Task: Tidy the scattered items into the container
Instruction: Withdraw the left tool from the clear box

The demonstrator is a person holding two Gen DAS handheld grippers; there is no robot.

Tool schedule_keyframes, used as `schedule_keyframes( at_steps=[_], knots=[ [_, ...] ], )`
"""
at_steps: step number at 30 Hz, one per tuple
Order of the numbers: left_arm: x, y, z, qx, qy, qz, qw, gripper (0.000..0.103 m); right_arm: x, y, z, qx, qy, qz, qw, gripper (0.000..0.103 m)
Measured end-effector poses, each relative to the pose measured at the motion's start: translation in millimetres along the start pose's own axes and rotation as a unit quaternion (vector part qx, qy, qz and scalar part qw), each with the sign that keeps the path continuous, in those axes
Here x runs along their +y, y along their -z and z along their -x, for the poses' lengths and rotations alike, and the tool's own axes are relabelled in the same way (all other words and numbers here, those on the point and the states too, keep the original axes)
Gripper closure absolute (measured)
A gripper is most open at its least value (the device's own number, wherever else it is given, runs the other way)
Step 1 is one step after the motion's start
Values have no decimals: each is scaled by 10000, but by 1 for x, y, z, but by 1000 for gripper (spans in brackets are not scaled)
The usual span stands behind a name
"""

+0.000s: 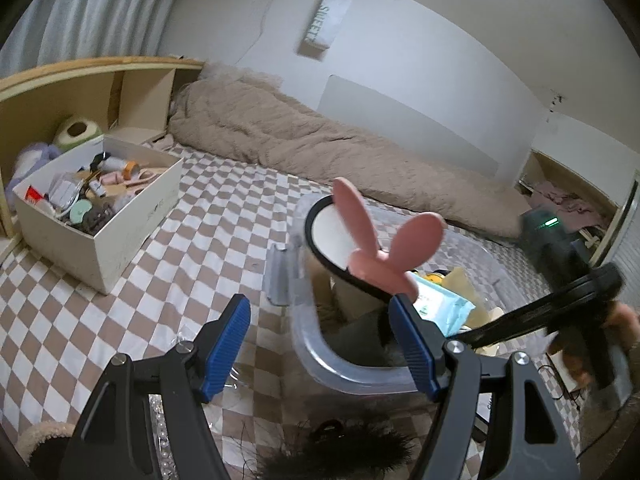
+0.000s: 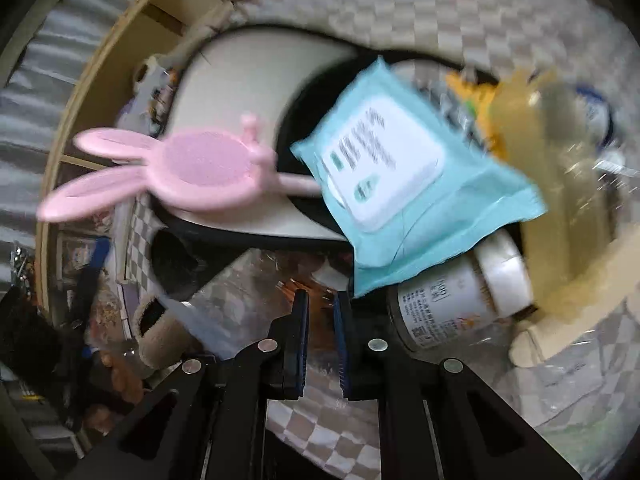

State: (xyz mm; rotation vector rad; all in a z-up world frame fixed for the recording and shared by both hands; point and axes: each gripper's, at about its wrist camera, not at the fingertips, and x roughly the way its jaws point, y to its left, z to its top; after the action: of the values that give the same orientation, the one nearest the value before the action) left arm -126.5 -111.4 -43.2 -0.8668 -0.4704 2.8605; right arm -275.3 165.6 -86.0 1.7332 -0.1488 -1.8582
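Observation:
A clear plastic container (image 1: 316, 364) sits on the checked bed sheet (image 1: 200, 220). Inside lie a pink bunny-shaped item (image 1: 384, 248) (image 2: 200, 168), a black-rimmed white oval piece (image 1: 332, 236) (image 2: 256, 80), a light blue wipes pack (image 1: 440, 304) (image 2: 400, 184), a white-capped bottle (image 2: 452, 300) and a yellowish item (image 2: 552, 152). My left gripper (image 1: 318, 300) stands open over the container's near corner, gripping nothing. My right gripper (image 2: 321, 296) points down over the container, shut with nothing between its pads; in the left wrist view it shows blurred at the right (image 1: 592, 284), held by a hand.
A white cardboard box (image 1: 100, 240) with several small items stands at the left by a wooden shelf (image 1: 60, 92). A beige blanket (image 1: 320, 136) lies along the wall. A dark furry thing (image 1: 340, 448) and a string of pearls (image 1: 160, 432) lie near the left gripper.

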Motion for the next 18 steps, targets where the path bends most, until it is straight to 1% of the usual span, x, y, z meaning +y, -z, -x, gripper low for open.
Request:
schedule_keyframes(
  at_steps=[2, 3, 6, 8, 10, 11, 13, 15, 18],
  knots=[
    [4, 0, 1, -11, -20, 68, 10000, 31, 7, 3, 21, -305, -169, 31, 9994, 91],
    [5, 0, 1, -19, -23, 84, 10000, 31, 11, 5, 30, -436, -339, 50, 9985, 91],
    [9, -1, 4, -66, -6, 142, 9999, 31, 30, 8, 43, -577, -717, 221, 9955, 91],
    [11, -1, 6, -89, 15, 178, 9998, 31, 53, 13, 33, -559, -808, 342, 9946, 91],
    [13, -1, 8, -105, 26, 213, 9997, 31, 72, 10, 21, -454, -865, 434, 9943, 91],
    [14, -1, 8, -107, 27, 224, 9997, 31, 81, 12, 12, -409, -824, 476, 9946, 91],
    [16, -1, 9, -112, 27, 243, 9996, 31, 83, 0, -3, -294, -625, 525, 9962, 91],
    [18, -1, 10, -110, 28, 250, 9996, 31, 79, -9, -16, -253, -343, 477, 9980, 91],
    [20, -1, 11, -116, 35, 253, 9996, 31, 60, -16, -28, -236, 159, 208, 9994, 91]
  ],
)
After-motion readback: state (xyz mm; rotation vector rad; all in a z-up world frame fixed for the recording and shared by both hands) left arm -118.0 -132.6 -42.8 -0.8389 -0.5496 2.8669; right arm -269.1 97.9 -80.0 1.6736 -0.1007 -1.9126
